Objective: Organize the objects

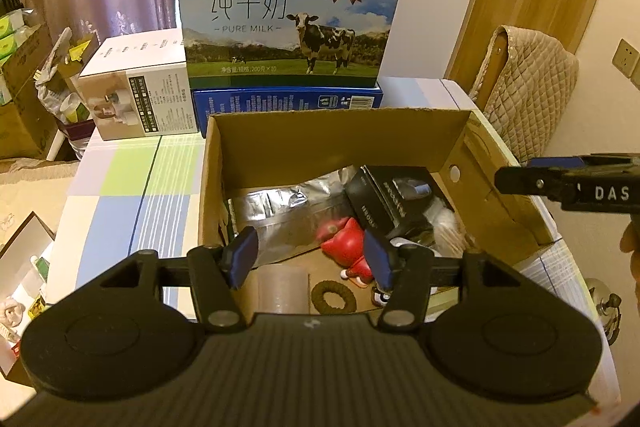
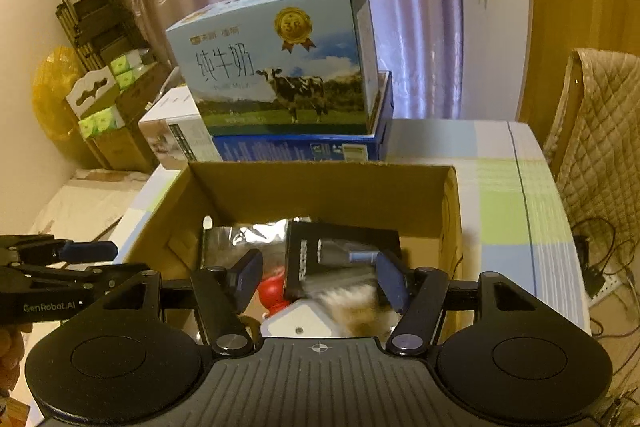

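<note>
Left wrist view first: we hover over the near edge of an open cardboard box [image 1: 336, 131] on a checked tablecloth [image 1: 132, 183], our left gripper [image 1: 310, 259] spread wide with nothing between its blue pads. Straight below and ahead of it sit a clear roll of tape [image 1: 283, 289], a small brown ring [image 1: 333, 297] and a red toy figure [image 1: 346, 247], the toy lying just inside the right-hand pad. Further back we see a silver foil pouch [image 1: 276, 211] leaning against the left wall and a black carton [image 1: 390, 203] tilted toward the right wall, its long side running away from us.

From the right wrist view, our right gripper [image 2: 320, 277] is likewise released and empty, poised above the same box. Under it are the black carton [image 2: 336, 259], a fluffy white-and-tan thing [image 2: 356, 307] blurred beyond naming, and a white plastic piece [image 2: 298, 321].

So the loose items already lie inside the box; that fits a sort just wrapping up, or one where things are about to be lifted out. Either way, we judge the toy, tape and ring nearer our left gripper, and the carton and fluffy thing nearer our right.

A milk box [image 1: 290, 15] stands stacked behind on a blue box [image 1: 288, 103]
</note>
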